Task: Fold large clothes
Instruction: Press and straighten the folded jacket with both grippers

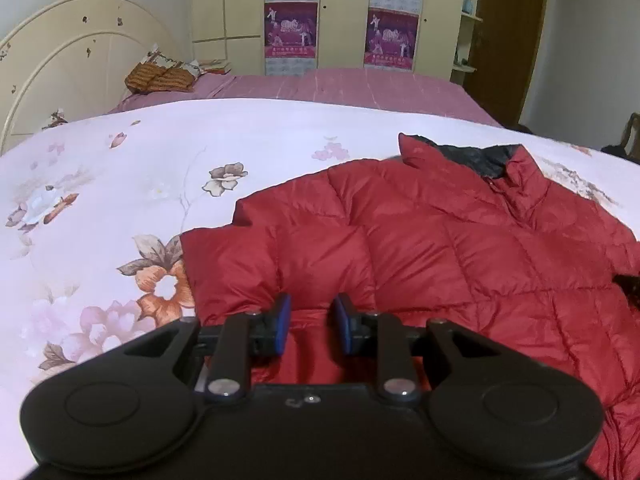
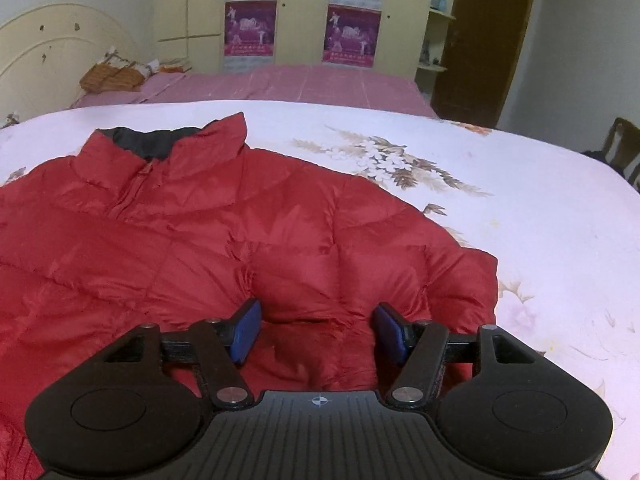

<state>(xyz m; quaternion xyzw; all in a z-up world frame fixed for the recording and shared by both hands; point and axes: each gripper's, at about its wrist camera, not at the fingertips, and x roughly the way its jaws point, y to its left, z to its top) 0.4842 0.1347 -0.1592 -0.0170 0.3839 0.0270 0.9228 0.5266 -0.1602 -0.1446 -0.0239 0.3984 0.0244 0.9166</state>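
A red quilted puffer jacket point(image 1: 440, 240) point(image 2: 180, 232) lies front up on the floral white bedspread point(image 1: 120, 168) point(image 2: 540, 220), collar pointing away and its dark lining showing. My left gripper point(image 1: 312, 304) rests on the jacket's left edge, its blue pads point(image 1: 282, 320) narrowly apart and pinching a puffed fold of sleeve fabric. My right gripper point(image 2: 318, 312) sits on the jacket's right edge near the sleeve end point(image 2: 480, 280). Its pads point(image 2: 248, 324) stand wider and press on both sides of a thick bulge of red fabric.
A pink-covered bed point(image 1: 340, 88) adjoins the far side, with a cream headboard point(image 1: 72, 68) and a brown patterned pillow point(image 1: 160, 78) at the left. Behind stand a cream wardrobe point(image 2: 200, 12) with purple posters, a brown door point(image 2: 480, 40) and a chair point(image 2: 624, 144) at the right.
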